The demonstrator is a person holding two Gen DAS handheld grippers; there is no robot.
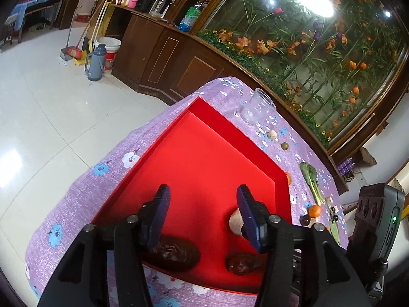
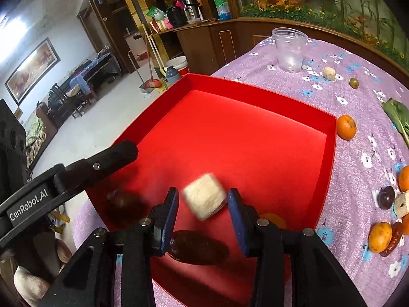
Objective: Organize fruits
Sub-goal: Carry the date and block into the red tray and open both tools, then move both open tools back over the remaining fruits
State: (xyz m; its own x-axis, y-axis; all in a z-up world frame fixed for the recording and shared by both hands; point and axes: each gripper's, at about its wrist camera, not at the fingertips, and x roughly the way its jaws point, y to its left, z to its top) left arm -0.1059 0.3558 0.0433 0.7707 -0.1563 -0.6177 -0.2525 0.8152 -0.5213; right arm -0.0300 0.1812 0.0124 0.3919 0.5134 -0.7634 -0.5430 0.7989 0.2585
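Note:
A red tray (image 1: 153, 151) (image 2: 329, 153) lies on the purple flowered tablecloth. Dark brown fruits (image 1: 176, 253) (image 1: 242, 263) lie at its near edge, with a pale chunk (image 1: 235, 222) beside them. My left gripper (image 1: 202, 197) is open and empty above the tray. My right gripper (image 2: 203, 202) is open; a blurred white chunk (image 2: 204, 195) sits between its fingers over the tray floor, apparently loose. A dark fruit (image 2: 199, 248) lies below it, another dark fruit (image 2: 125, 202) to the left. Oranges (image 2: 346, 127) (image 2: 380, 236) lie on the cloth to the right.
A clear plastic cup (image 2: 290, 48) (image 1: 258, 106) stands at the far end of the table. A leafy green (image 1: 310, 179) (image 2: 398, 117), a small green fruit (image 2: 354, 83), a pale chunk (image 2: 329, 73) and dark plums (image 2: 386, 197) lie on the cloth. The other gripper (image 2: 76, 171) reaches in from the left.

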